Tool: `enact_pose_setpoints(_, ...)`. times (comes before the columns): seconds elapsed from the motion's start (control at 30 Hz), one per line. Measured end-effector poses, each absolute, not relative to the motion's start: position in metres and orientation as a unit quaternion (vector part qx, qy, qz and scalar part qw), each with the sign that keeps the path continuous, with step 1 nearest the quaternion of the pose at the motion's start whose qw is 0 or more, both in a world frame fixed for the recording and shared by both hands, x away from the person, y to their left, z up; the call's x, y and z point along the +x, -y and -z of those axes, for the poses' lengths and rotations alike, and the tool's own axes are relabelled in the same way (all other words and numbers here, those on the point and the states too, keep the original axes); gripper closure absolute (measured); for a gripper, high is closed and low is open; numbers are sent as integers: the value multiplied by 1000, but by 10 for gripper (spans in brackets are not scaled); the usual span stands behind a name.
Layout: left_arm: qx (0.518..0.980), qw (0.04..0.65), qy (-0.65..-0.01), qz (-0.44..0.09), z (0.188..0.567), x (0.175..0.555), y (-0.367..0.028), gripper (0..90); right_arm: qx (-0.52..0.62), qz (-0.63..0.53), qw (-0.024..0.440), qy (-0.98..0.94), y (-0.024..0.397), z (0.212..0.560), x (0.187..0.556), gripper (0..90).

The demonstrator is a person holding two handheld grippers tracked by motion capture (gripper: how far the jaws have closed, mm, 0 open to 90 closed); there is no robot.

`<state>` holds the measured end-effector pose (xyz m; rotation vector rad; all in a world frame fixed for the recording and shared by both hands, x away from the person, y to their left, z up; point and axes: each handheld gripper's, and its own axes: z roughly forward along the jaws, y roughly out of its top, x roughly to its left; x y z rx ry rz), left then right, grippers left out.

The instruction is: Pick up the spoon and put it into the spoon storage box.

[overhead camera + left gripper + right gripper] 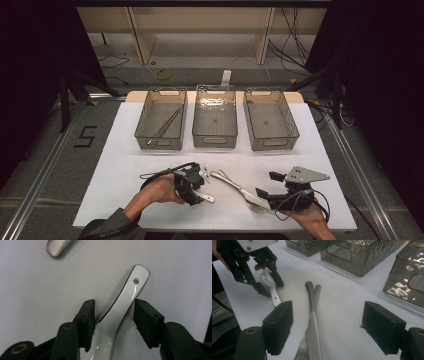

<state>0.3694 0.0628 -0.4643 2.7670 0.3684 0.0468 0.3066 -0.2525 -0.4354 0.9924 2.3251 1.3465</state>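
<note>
The left tool straddles the white spoon lying flat on the bench; its jaws stand apart beside the handle, not yet pressing it. Centre the handle and close squarely so it cannot twist. The right tool hangs open over the knife and fork; three baskets wait beyond.

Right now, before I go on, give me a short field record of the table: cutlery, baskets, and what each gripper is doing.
left gripper: jaws astride the white spoon handle, pads not yet pressing
right gripper: open, low over the knife and fork
knife and fork: crossed on the white table, knife on top
left basket: holds thin metal utensils
middle basket: nothing visible inside
right basket: nothing visible inside
</note>
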Motion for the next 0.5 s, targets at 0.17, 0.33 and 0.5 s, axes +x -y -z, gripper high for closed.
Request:
enact_pose_setpoints(0.17,977,169,-132,-18,463,370,-62,557,343,-466,138,-804,252,436,307,260)
enact_pose_setpoints(0.33,975,168,-143,-17,462,373,-64,686,343,-465,139,-804,252,436,306,261)
enact_pose_setpoints(0.5,973,169,-154,-11,462,375,-65,736,343,-465,139,-804,252,436,306,261)
